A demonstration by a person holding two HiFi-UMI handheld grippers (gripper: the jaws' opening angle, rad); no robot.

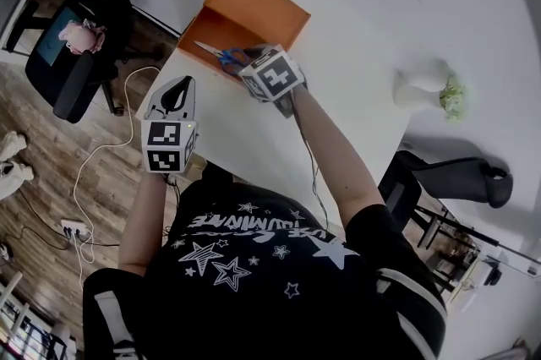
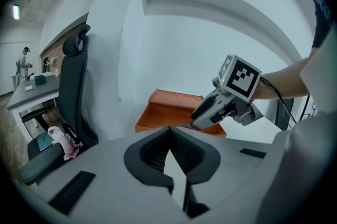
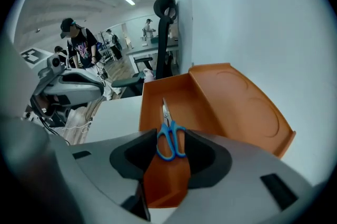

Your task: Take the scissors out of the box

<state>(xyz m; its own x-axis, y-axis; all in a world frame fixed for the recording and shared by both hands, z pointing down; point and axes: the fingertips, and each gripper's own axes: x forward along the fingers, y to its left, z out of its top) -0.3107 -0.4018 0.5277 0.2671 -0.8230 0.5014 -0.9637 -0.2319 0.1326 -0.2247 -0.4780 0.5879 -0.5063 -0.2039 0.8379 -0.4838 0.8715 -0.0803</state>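
While in box [image 3: 189, 107] (orange), scissors [image 3: 167, 125] between parted jaws

Scissors [image 3: 169, 136] inside the box [image 3: 231, 97], box on the table [image 1: 380, 12] near its edge, vase [image 1: 423, 88] well right of it, office chair [image 1: 76, 54] left of table.

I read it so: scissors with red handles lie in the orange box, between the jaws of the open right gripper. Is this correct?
Only the colour is wrong: the scissors have blue handles, not red, as the right gripper view shows. They lie in the orange box, between the jaws of the open right gripper.
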